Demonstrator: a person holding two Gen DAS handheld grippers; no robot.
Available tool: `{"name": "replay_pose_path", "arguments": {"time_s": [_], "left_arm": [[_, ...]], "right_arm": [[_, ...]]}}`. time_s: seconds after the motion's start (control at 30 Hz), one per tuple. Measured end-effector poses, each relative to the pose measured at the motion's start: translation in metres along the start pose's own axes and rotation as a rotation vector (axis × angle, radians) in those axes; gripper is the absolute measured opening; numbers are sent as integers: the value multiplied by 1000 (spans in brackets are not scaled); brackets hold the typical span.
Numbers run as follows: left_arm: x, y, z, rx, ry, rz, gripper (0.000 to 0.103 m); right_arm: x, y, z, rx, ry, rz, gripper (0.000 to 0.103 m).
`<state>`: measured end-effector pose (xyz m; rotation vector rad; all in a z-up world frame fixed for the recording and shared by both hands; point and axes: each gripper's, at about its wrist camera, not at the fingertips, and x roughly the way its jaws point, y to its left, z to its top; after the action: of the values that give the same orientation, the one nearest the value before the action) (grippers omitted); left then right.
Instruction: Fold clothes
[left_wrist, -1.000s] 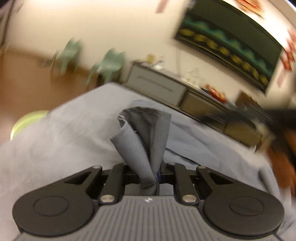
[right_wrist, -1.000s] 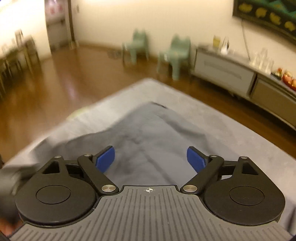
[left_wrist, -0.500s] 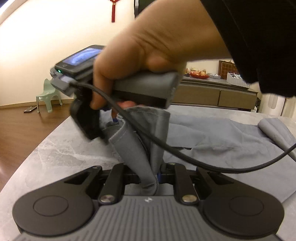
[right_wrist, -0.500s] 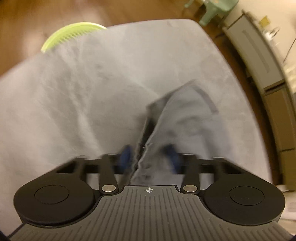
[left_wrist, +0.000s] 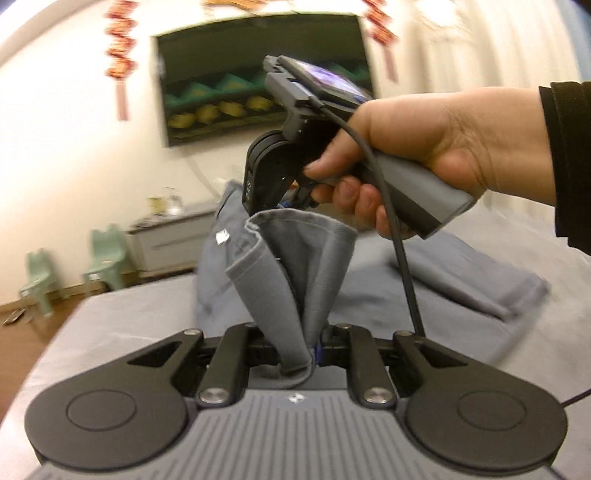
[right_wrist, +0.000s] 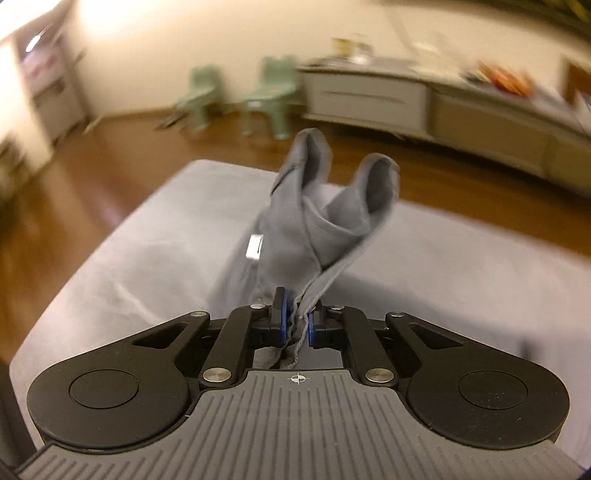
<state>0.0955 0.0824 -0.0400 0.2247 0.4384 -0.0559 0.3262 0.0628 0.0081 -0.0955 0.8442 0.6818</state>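
Note:
A grey garment (left_wrist: 295, 266) is lifted off the grey table (left_wrist: 122, 306), its hem bunched and standing up between both grippers. My left gripper (left_wrist: 301, 349) is shut on one folded edge of the cloth. In the left wrist view a hand (left_wrist: 424, 147) holds the right gripper (left_wrist: 291, 197) just above and beyond, clamped on the same hem. In the right wrist view my right gripper (right_wrist: 295, 321) is shut on the garment (right_wrist: 317, 225), which rises in two rolled lobes with a white label (right_wrist: 254, 245) on its side. The rest of the garment (left_wrist: 480, 284) trails on the table.
Two small green chairs (right_wrist: 236, 96) stand on the wooden floor beyond the table's far edge. A long low cabinet (right_wrist: 424, 103) with items on top runs along the wall. A dark framed picture (left_wrist: 258, 77) hangs on the wall. A black cable (left_wrist: 402, 258) hangs from the right gripper's handle.
The right gripper went from open above the cloth to shut on the hem beside my left gripper. Both grippers have since lifted the garment edge up from the table.

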Motion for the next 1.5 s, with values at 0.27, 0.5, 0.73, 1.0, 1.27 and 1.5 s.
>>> {"name": "replay_pose_path", "arguments": {"time_s": [0.27, 0.5, 0.73, 1.0, 1.27, 1.5], "left_arm": [[23, -34, -15, 63, 109, -258, 26], [8, 58, -23, -52, 99, -292, 30], [39, 100, -36, -166, 155, -216, 29], [78, 89, -62, -79, 314, -212, 31], [58, 95, -50, -138, 301, -263, 30], [59, 108, -21, -142, 273, -288, 30]], "right_arm": [[42, -113, -69, 186, 35, 2, 10], [50, -128, -76, 89, 14, -71, 20], [-9, -96, -96, -3, -130, -98, 42], [-33, -61, -147, -151, -119, -83, 30], [-76, -39, -174, -240, -188, -96, 33], [-59, -59, -211, -264, -112, -86, 44]]}}
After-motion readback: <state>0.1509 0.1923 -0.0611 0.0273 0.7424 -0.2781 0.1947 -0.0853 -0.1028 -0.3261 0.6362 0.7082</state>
